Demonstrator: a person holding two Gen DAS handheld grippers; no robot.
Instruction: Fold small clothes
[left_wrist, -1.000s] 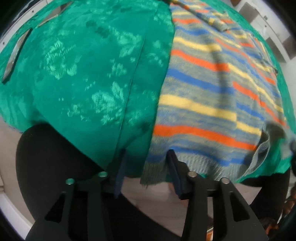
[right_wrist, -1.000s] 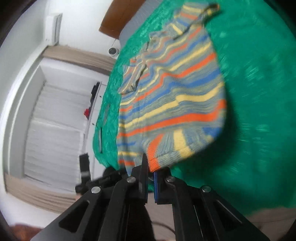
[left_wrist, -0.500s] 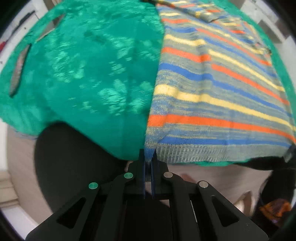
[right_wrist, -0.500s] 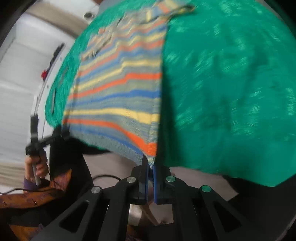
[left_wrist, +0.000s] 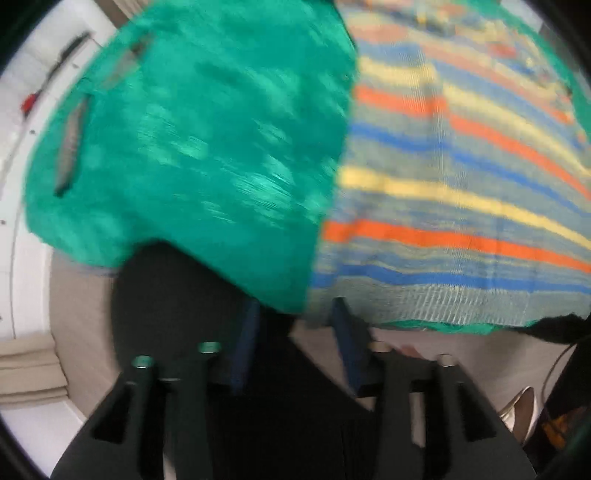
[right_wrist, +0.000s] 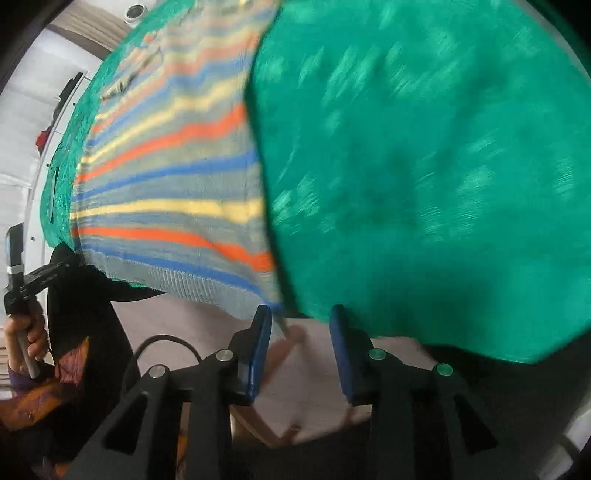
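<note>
Both grippers I hold with jaws spread and empty: my left gripper (left_wrist: 295, 317) sits at the hem corner of the striped sweater (left_wrist: 461, 192), my right gripper (right_wrist: 301, 321) at the opposite hem corner. That sweater lies flat on the green cloth (right_wrist: 424, 166), its ribbed hem at the near edge.

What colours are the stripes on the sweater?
The sweater has orange, yellow and blue stripes on grey-blue knit, clearest in the left wrist view.

The small sweater (left_wrist: 461, 184) has orange, yellow and blue stripes on grey; the cloth (left_wrist: 207, 147) under it is green with a paler leaf pattern.
</note>
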